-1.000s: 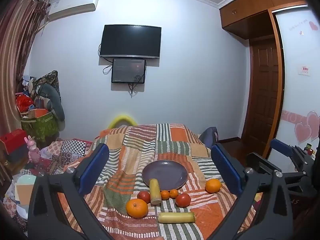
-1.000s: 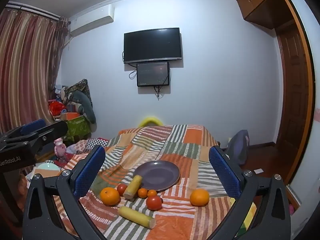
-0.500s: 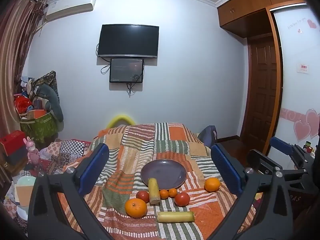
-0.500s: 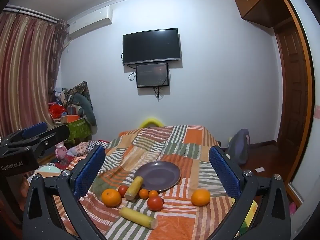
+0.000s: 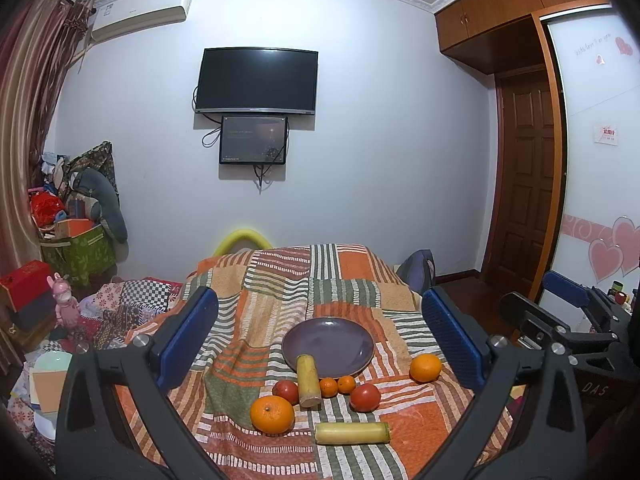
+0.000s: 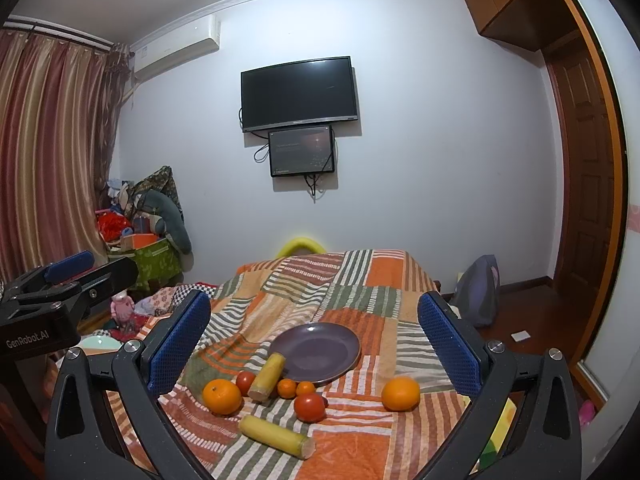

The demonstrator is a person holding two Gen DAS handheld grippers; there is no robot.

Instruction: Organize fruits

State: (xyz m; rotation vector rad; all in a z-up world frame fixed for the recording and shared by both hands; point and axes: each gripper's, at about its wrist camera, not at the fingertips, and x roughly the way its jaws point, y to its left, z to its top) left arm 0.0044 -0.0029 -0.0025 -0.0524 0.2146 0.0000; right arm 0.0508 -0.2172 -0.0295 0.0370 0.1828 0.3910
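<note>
Little is changed since a second ago: both views are shifted only slightly. Left gripper [image 5: 320, 332] and right gripper [image 6: 314, 332] are held wide apart, empty, well short of the fruit. Nearest the right gripper lies the lone orange [image 6: 400, 393], set right of the purple plate [image 6: 316, 350] on the bedspread.

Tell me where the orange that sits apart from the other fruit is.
In both wrist views the lone orange lies on the striped blanket at the right, just right of the purple plate, apart from the tomato and the cluster.
</note>
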